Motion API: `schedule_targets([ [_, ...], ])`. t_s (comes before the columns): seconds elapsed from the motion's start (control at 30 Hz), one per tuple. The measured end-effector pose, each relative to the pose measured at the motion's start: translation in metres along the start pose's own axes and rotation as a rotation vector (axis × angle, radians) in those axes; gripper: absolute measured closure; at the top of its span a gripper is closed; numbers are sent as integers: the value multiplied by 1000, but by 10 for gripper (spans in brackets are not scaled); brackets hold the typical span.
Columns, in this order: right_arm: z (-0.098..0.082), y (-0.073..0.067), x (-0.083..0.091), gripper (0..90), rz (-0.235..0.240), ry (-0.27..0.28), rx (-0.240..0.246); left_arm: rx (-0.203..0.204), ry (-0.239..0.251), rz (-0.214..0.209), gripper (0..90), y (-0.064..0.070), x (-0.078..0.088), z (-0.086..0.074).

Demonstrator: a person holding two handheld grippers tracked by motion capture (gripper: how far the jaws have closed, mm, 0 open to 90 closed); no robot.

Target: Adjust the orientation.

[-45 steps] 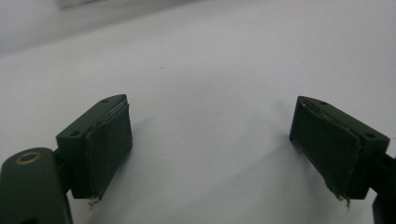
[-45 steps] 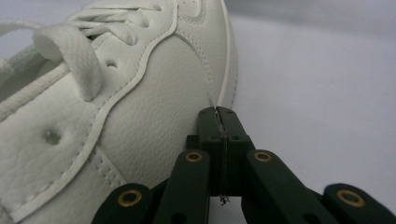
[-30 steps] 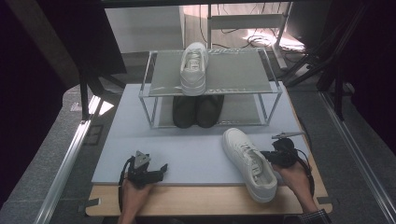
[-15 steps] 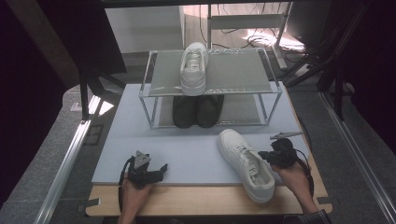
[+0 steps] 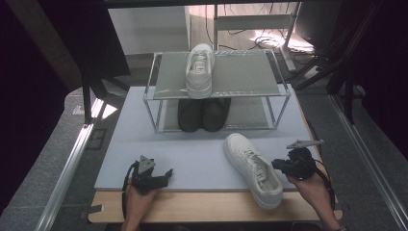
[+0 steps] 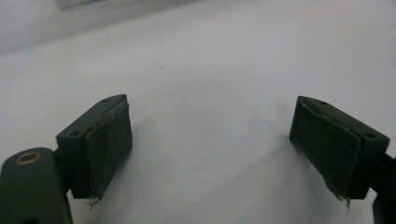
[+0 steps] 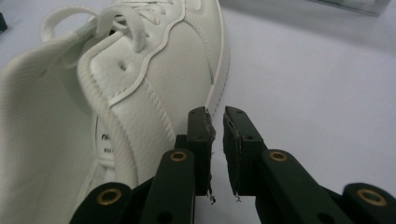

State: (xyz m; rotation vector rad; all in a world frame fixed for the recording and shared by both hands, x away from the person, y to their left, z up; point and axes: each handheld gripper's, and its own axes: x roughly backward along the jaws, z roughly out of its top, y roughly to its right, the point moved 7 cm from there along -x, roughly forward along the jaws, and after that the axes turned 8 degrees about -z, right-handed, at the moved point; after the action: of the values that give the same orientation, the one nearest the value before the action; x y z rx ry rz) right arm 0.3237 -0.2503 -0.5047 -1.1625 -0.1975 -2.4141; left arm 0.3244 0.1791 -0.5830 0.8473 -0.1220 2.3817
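At the left of the high view, the left black two-jaw gripper is seen resting low on the pale grey mat near the front edge, held by the person's left hand. In the left gripper view, its jaws are shown spread wide apart, with nothing but bare mat between the dark rubber pads.

Towards the middle, at the back of the mat, a two-tier shoe rack of metal frame and translucent shelves is placed. One white lace-up sneaker is set on the upper shelf, toe pointing away from the person. A pair of black shoes is stored side by side on the lower shelf beneath it.

Right of centre, a second white leather sneaker is laid on the mat at a diagonal, toe towards the rack and heel towards the wooden front edge of the table. It stands on its sole, well apart from the rack.

At the right, the right black two-jaw gripper is held by the right hand just beside the heel end of this sneaker. In the right gripper view, its jaws have just been opening and are parted by a narrow slit; nothing is clamped between them. The sneaker's side wall is seen immediately to the left of the jaws; whether it is touched by the nearer jaw cannot be told.
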Motion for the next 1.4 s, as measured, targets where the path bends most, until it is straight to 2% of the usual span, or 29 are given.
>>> schedule_targets([
  [0.3,-6,-2,20,759,13,14,4,0,0,0,125,0,0,0],
  [0.63,-5,-17,38,716,43,27,42,0,0,0,125,0,0,0],
  [0.77,0,-24,42,673,54,43,59,0,0,0,125,0,0,0],
  [0.9,2,-29,37,632,67,33,72,0,0,0,125,0,0,0],
  [1.13,3,-29,20,605,59,6,80,0,0,0,125,0,0,0],
  [1.27,5,-28,14,636,36,-3,86,0,0,0,125,0,0,0],
  [1.4,6,-27,13,685,45,-15,70,0,0,0,125,0,0,0],
])
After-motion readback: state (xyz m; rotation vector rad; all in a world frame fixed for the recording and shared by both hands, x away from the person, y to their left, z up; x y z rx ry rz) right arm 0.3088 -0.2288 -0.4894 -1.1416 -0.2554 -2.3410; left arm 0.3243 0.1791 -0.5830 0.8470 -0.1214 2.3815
